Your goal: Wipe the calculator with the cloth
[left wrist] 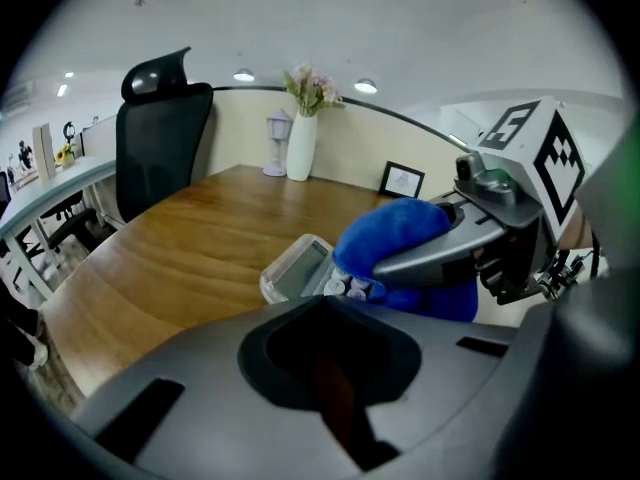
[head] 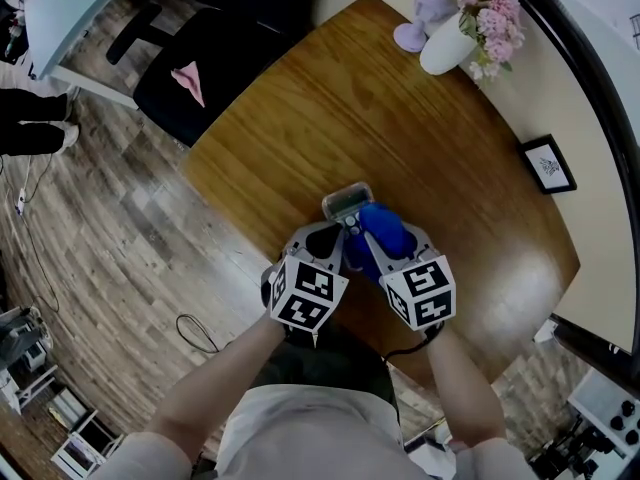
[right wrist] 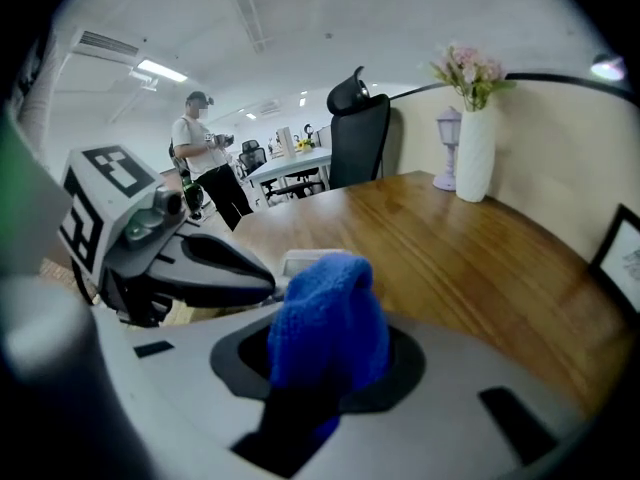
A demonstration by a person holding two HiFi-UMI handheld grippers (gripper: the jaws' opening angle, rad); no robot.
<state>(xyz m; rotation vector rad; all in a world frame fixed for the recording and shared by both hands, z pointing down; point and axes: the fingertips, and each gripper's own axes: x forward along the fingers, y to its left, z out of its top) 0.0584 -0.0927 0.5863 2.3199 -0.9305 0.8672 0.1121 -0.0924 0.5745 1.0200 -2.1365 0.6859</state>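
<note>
The right tongs are clamping a bunched blue cloth and holding it on the calculator, covering most of its keys. The left tongs, jaws drawn together, are pointing their tip at the calculator's near end on the wooden desk.

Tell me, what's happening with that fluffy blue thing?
A person holds a gripper in each hand over a wooden table. The right gripper is shut on a blue cloth, which rests on the calculator keys. The left gripper sits at the calculator's near end; whether it grips it isn't clear.
</note>
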